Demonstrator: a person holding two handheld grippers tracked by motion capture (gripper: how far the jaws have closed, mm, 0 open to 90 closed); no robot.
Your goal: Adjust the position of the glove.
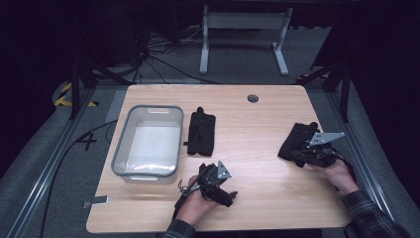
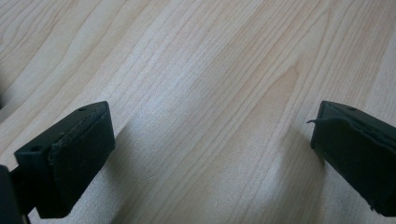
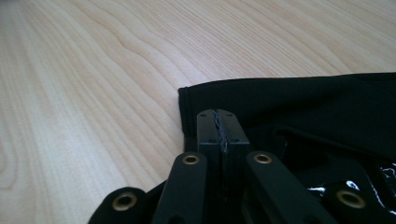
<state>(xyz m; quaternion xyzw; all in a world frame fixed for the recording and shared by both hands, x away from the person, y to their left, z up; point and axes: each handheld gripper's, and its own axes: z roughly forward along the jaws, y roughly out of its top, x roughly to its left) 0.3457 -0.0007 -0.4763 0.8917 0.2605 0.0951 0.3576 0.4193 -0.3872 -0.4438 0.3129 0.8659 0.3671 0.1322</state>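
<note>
Left tool [image 2: 210, 154] spread over bare worktop [image 2: 196, 70], nothing between. High view adds clear bin [image 1: 147, 142] far left, folded black cloth [image 1: 201, 132] beside it. Right tool [image 3: 218, 128] pressed together, pinching black garment [image 3: 299, 105] at right edge.

Both hands carry black tongs. The left tongs [image 1: 218, 186] bear a grey three-cornered plate on top and trail a thin dark cable; in the left gripper view their two jaws are blocky, faced with matte black pads [image 2: 77, 163] frayed at the edges, with small screw holes on top. The right tongs [image 1: 317, 148] also carry a grey plate with small holes; in the right gripper view black link arms with brass-coloured rivets [image 3: 190, 159] lead to the jaws. Both sleeves [image 1: 369, 218] are dark plaid.
</note>
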